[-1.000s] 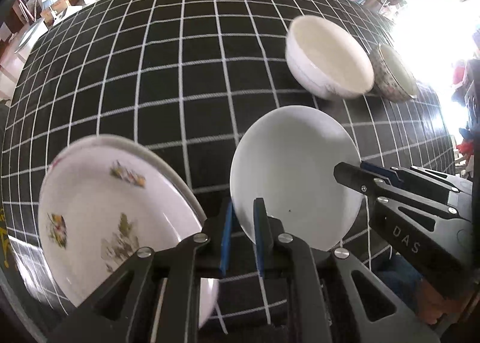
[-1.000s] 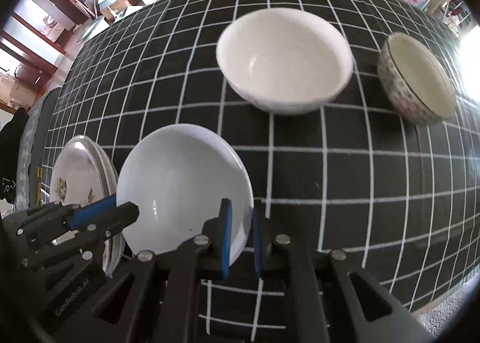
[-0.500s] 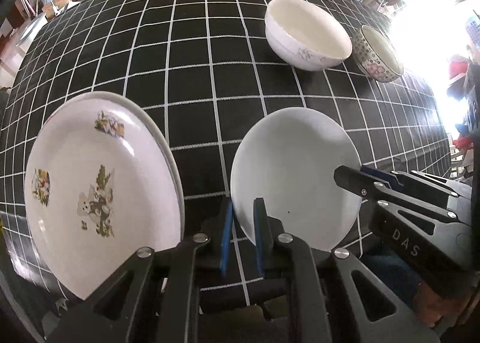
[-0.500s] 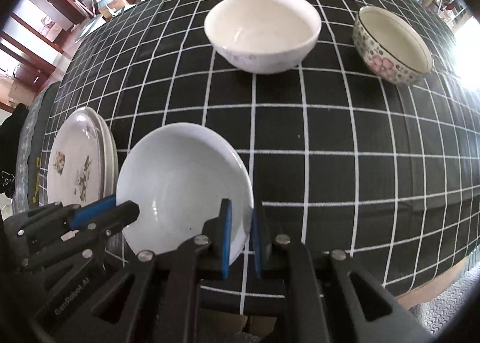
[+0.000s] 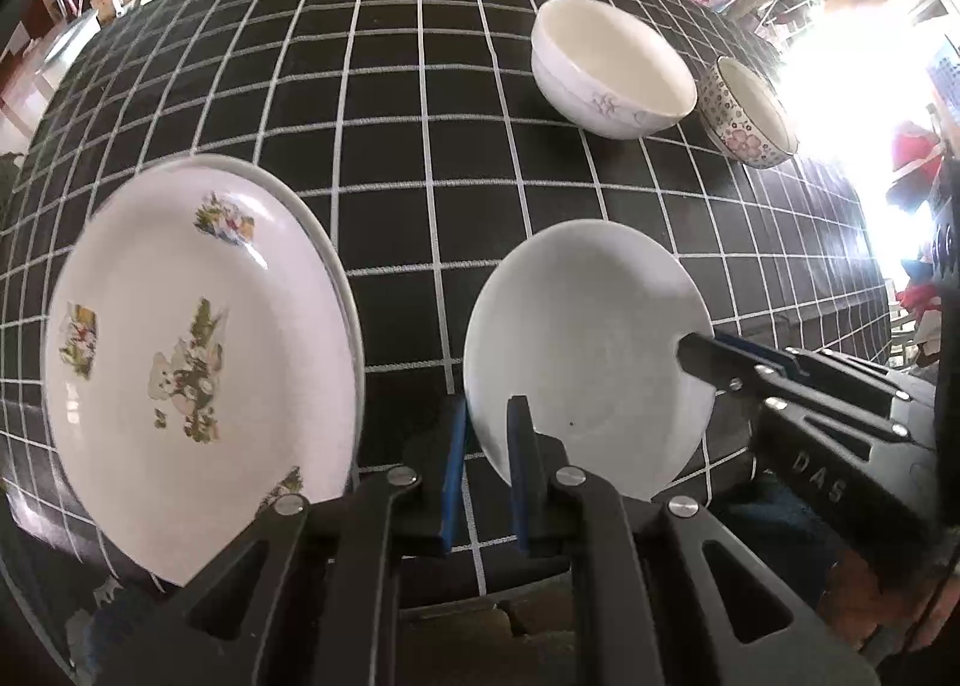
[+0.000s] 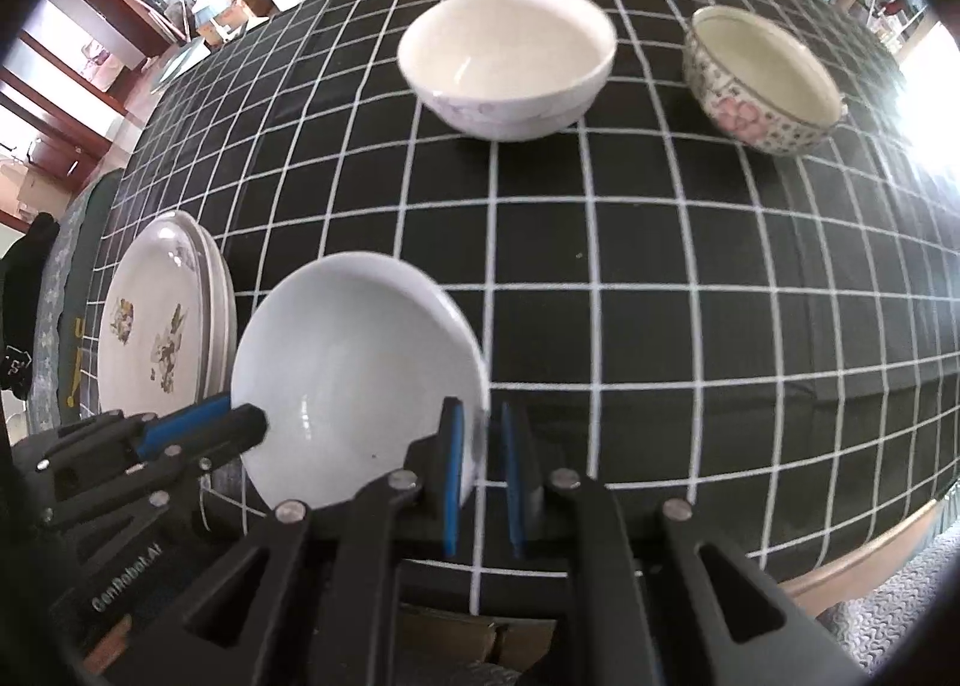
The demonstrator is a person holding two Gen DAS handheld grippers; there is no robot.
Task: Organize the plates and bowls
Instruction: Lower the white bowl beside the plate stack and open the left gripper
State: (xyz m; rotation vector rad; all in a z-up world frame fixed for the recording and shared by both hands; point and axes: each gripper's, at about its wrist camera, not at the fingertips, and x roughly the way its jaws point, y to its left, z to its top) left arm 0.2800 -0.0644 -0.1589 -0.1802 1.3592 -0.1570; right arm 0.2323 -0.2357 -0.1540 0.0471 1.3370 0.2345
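Left wrist, right wrist: white plate gripped at both edges

Left wrist: black grid-checked tablecloth [image 5: 420, 158], cluttered shelves behind. Left gripper [image 5: 485, 434] clamps the white plate [image 5: 576, 338]; floral plate stack [image 5: 198, 350] sits beside, farther into view than before.

Right wrist: right gripper [image 6: 483, 446] pinches the plate's opposite rim; both bowls [image 6: 507, 56] now appear nearer.

The left gripper [image 5: 485, 434] is clamped on the near rim of a plain white dish [image 5: 585, 350], and the right gripper [image 5: 699, 347] grips its right edge. To the left lies a flowered plate [image 5: 192, 362] on a black checked cloth [image 5: 420, 146]; a white bowl [image 5: 609, 65] and a patterned bowl [image 5: 747, 113] stand farther back
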